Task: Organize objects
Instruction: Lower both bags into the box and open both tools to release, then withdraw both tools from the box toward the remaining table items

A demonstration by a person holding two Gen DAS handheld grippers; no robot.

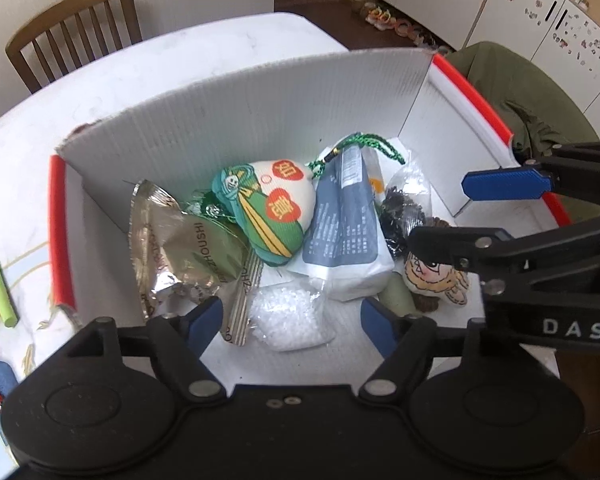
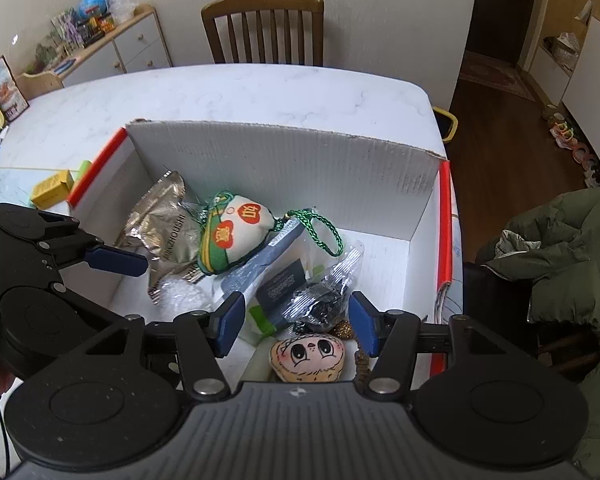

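Left gripper point(image 1: 292, 320) held low, tilted downward, blue-padded fingers point(image 1: 204, 320) spread wide with clear space between them. Nothing gripped. Seen from the right wrist camera, the left gripper point(image 2: 112, 260) enters from the left side, one blue finger pointing rightward.

Right gripper point(image 2: 296, 328) likewise angled down, its two blue pads point(image 2: 230, 320) well apart, jaws parted and empty. In the left wrist view the right gripper point(image 1: 472, 220) reaches in from the right side, upper blue finger point(image 1: 504, 186) above a black lower finger, a gap between them.

Both grippers sit close together, side by side, fingers not touching each other.
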